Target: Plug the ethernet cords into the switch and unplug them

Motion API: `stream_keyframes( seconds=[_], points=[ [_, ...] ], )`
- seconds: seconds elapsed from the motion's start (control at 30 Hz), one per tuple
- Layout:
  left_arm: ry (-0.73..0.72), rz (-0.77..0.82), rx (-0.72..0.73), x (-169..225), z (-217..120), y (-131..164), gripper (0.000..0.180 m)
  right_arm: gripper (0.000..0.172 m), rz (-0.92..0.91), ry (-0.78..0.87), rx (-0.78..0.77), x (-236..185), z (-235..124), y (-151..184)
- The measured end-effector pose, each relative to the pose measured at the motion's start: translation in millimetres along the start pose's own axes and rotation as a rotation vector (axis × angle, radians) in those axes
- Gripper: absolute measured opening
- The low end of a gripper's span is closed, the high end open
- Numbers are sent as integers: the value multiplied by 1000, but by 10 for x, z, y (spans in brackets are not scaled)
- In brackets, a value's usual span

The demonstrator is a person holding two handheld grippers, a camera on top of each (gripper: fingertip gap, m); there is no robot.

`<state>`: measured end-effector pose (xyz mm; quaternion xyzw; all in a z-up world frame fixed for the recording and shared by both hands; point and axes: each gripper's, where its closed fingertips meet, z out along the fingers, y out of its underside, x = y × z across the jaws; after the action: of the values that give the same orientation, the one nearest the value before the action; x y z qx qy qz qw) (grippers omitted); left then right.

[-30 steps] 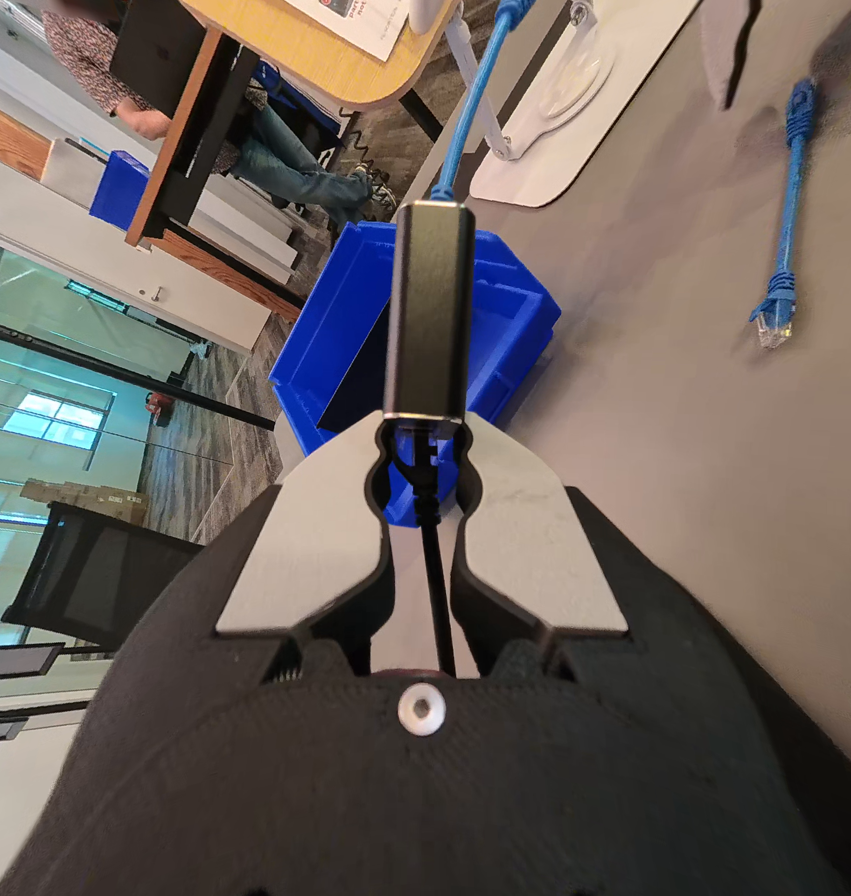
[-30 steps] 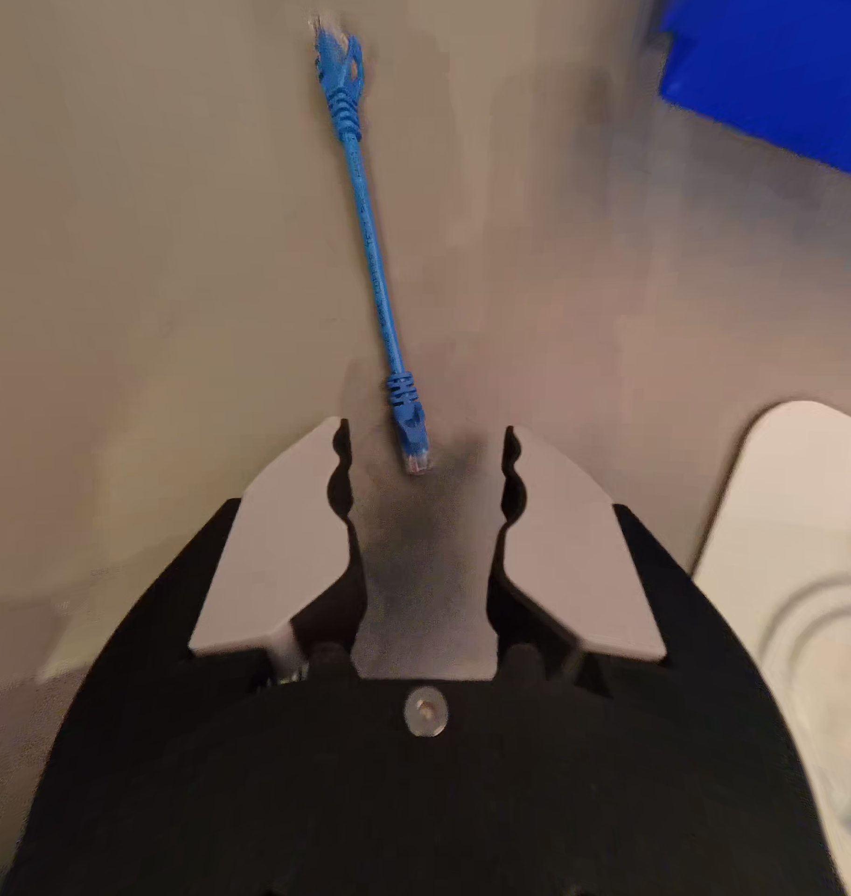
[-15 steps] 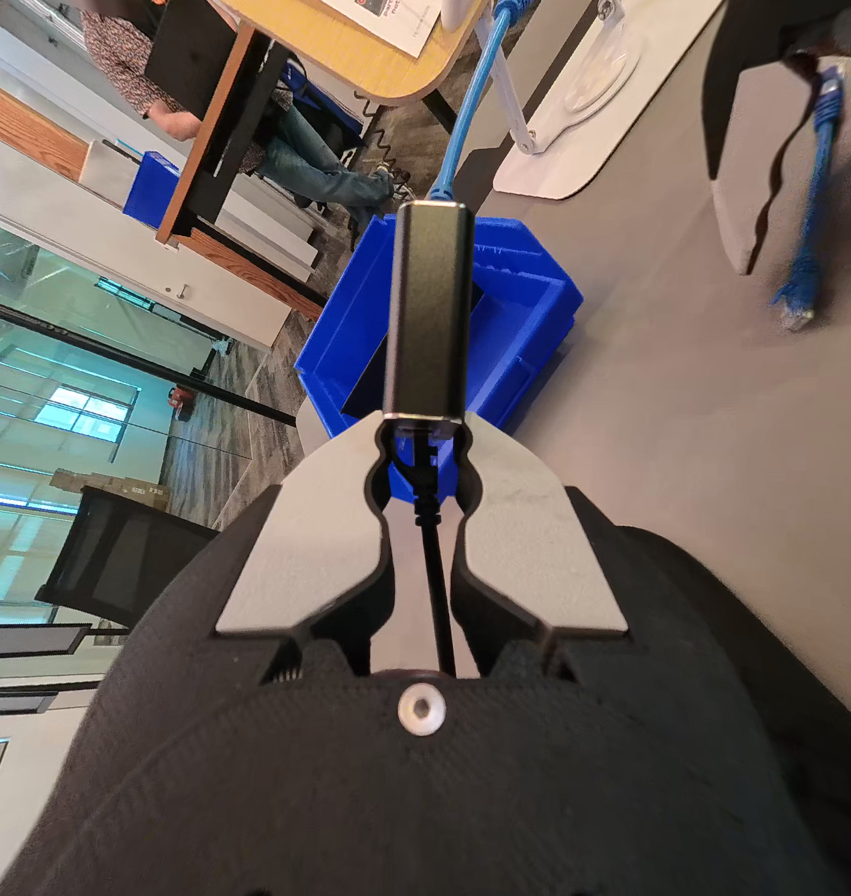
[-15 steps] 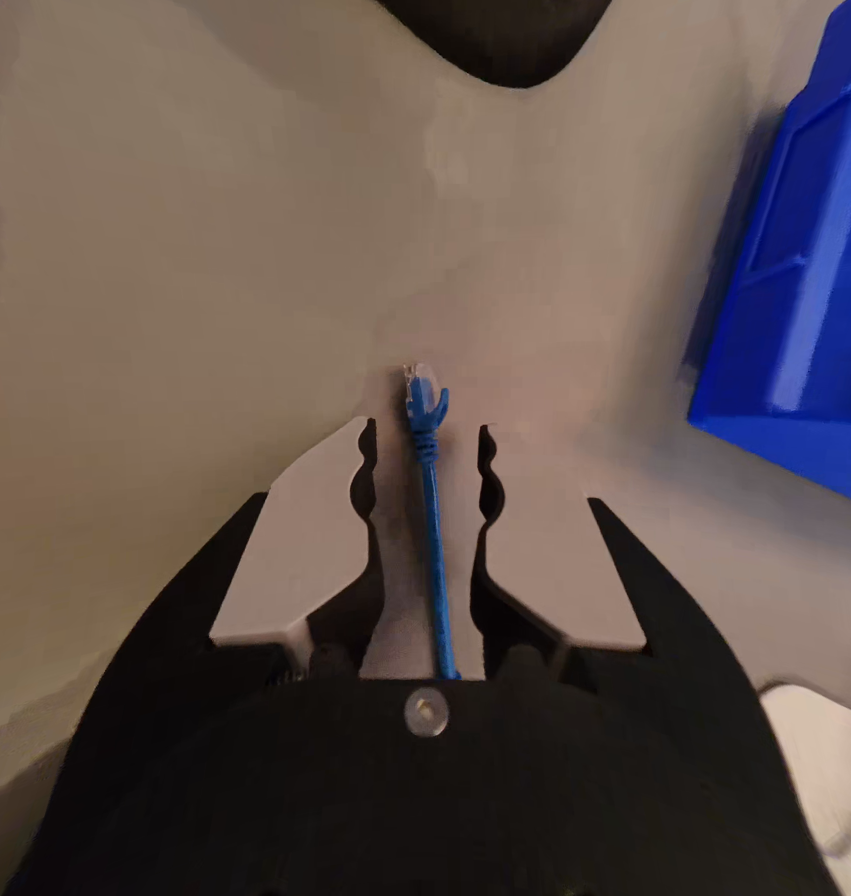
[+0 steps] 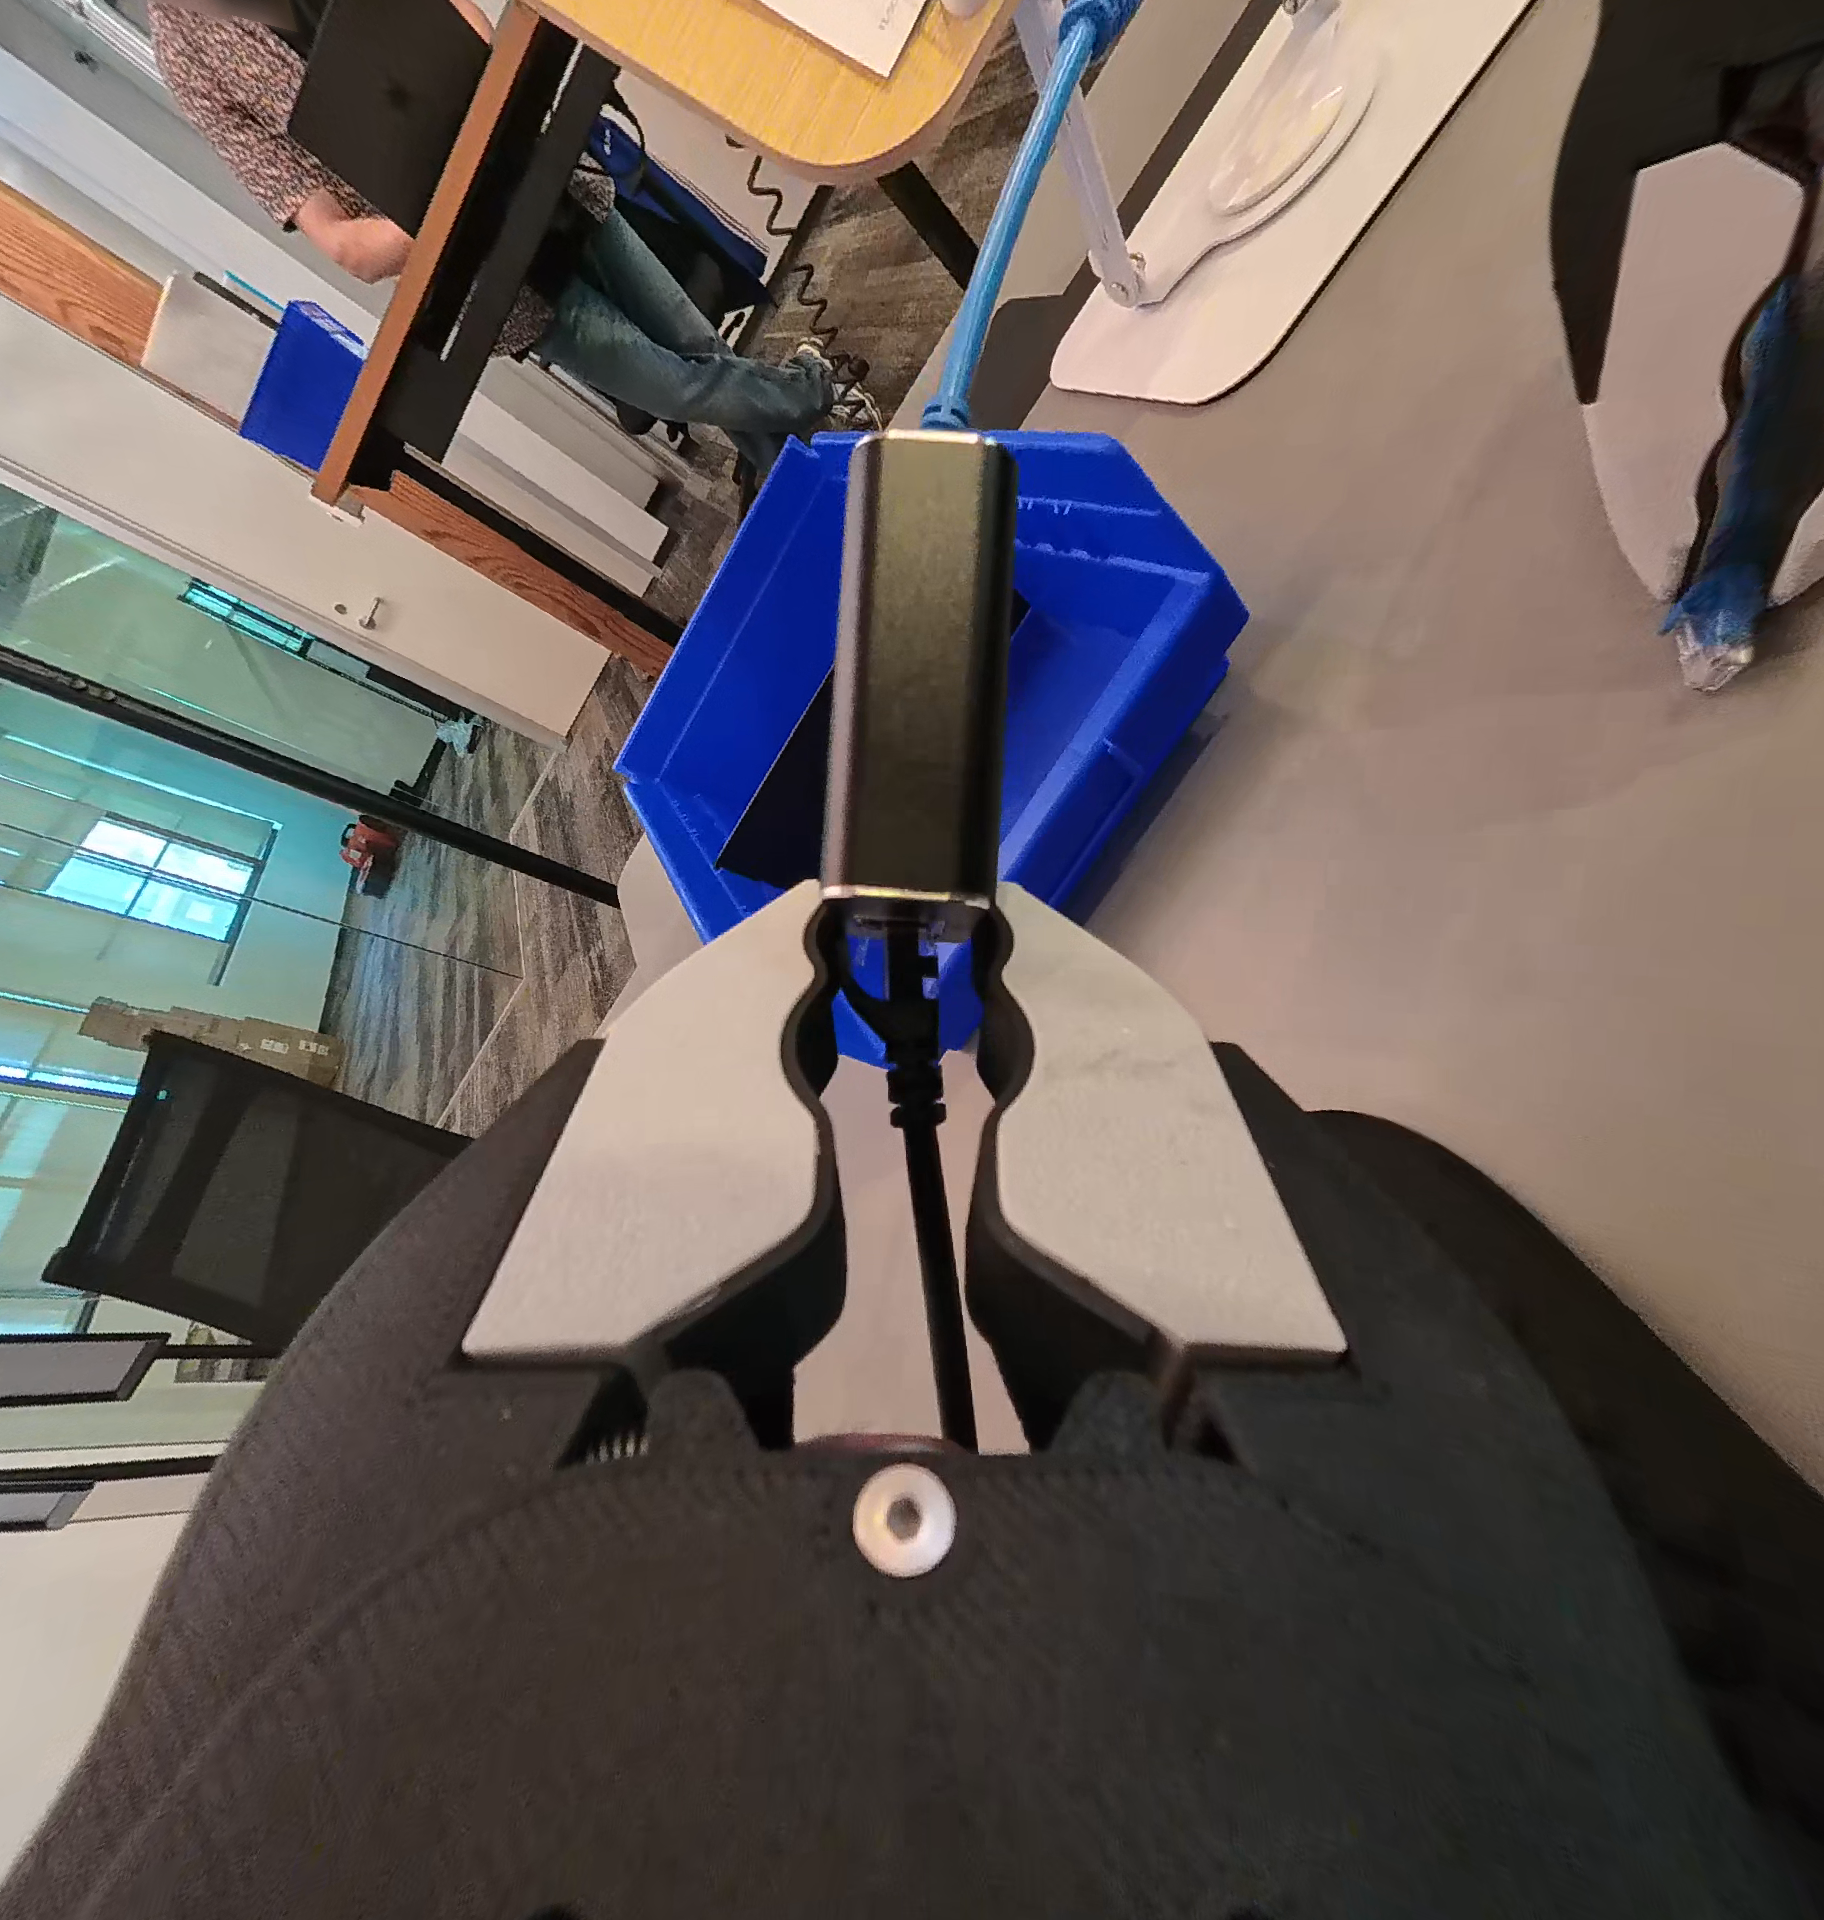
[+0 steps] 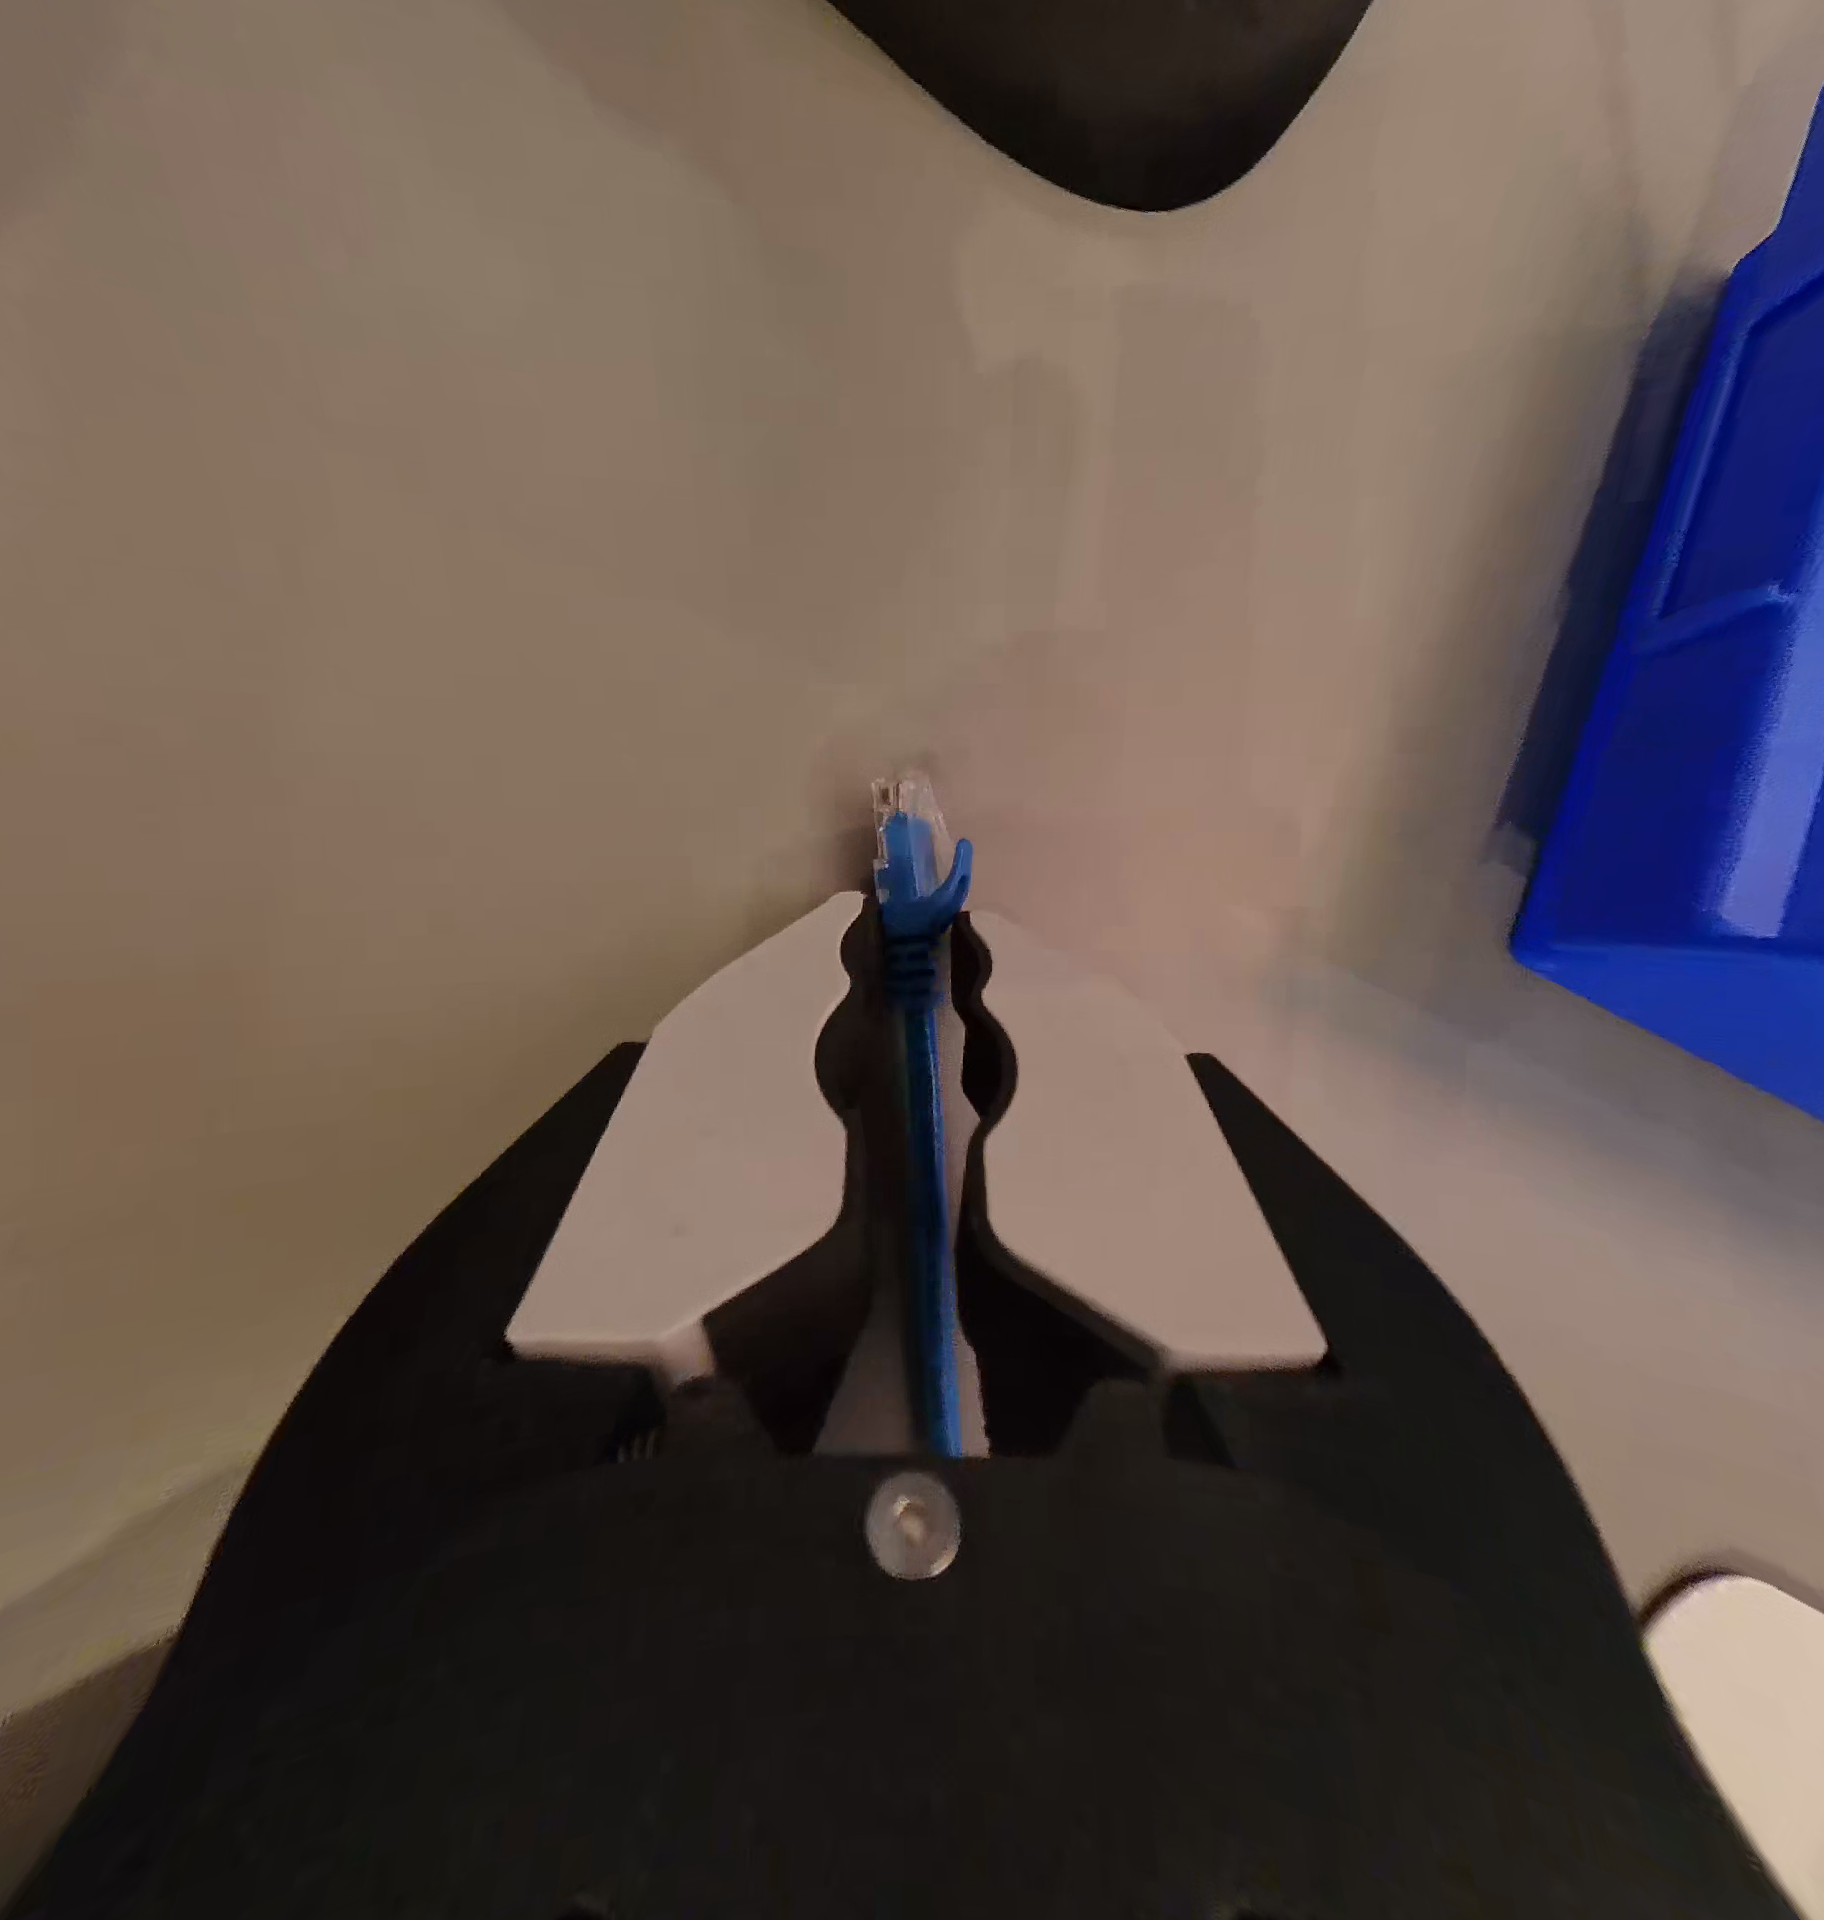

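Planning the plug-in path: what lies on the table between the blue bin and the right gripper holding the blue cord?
Nothing: in the left wrist view, bare grey table separates blue bin from right gripper and its blue cord.

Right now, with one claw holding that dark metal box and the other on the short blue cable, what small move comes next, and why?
Probably lift the short blue ethernet cable off the grey table. The right gripper is shut on its boot, clear plug ahead, while the left gripper holds the dark metal adapter, its one visible end already taken by another blue cable.
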<state>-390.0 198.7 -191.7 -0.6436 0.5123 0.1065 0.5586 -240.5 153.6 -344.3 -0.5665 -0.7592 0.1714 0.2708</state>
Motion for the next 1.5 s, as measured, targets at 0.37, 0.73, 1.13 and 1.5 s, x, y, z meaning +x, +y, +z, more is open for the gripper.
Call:
stream_keyframes(
  seconds=[0.37,0.73,1.13,1.5],
  points=[
    [-2,60,-9,-18,84,-217,23,9,-199,411,85,343,-1067,-541],
    [-21,305,47,-150,287,-1120,23,9,-440,811,-82,800,-2058,-813],
    [-114,451,148,-248,329,-1906,23,9,-463,955,-123,717,-2776,-930],
    [-128,487,193,-160,214,-2175,23,9,-484,994,-165,613,-2895,-959]
  ],
)
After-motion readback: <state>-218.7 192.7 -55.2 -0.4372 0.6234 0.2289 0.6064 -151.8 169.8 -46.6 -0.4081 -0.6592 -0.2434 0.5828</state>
